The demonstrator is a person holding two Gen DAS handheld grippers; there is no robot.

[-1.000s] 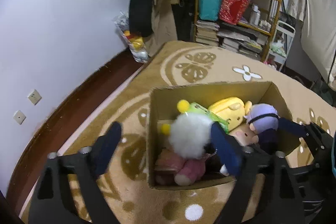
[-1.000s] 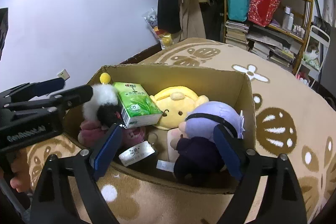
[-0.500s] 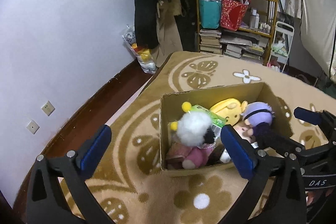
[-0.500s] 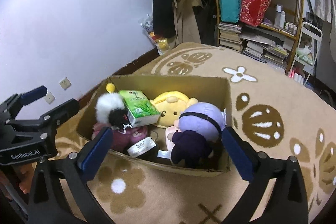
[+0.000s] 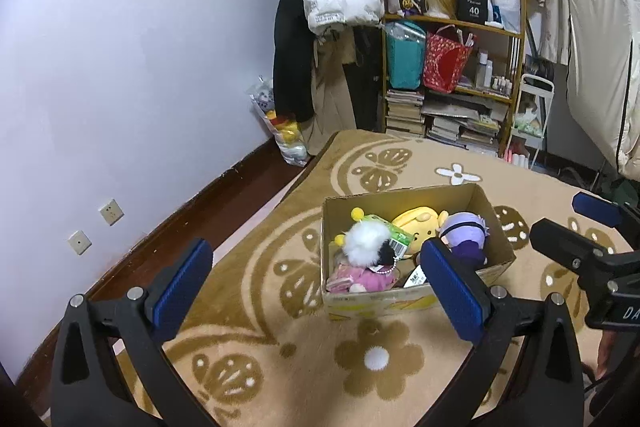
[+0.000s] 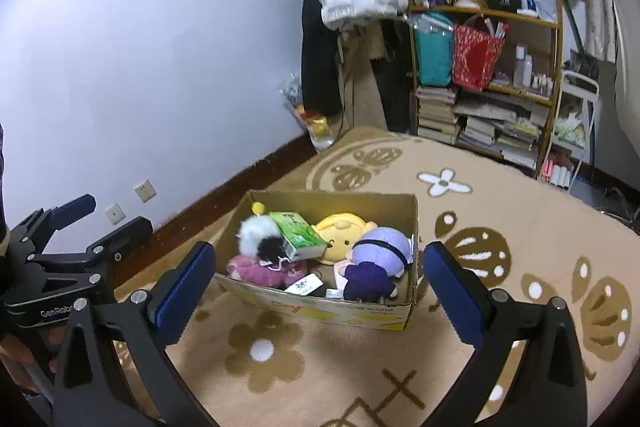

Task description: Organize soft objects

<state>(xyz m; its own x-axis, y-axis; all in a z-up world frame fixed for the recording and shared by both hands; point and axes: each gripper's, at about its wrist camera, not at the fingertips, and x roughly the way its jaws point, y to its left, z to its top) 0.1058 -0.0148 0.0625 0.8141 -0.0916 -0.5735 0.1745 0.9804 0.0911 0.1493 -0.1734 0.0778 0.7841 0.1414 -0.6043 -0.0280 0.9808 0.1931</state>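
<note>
A tan flower-patterned carpet (image 6: 500,195) covers the floor, a cardboard box (image 6: 320,305) resting on it.

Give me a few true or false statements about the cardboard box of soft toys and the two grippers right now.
1. The brown cardboard box sits on the patterned beige carpet. True.
2. The left gripper holds the yellow plush toy. False: it is open and empty.
3. The green tissue pack lies in the box. True.
4. The purple-haired plush doll lies outside the box. False: it is inside.
5. The right gripper is shut. False: open.
</note>
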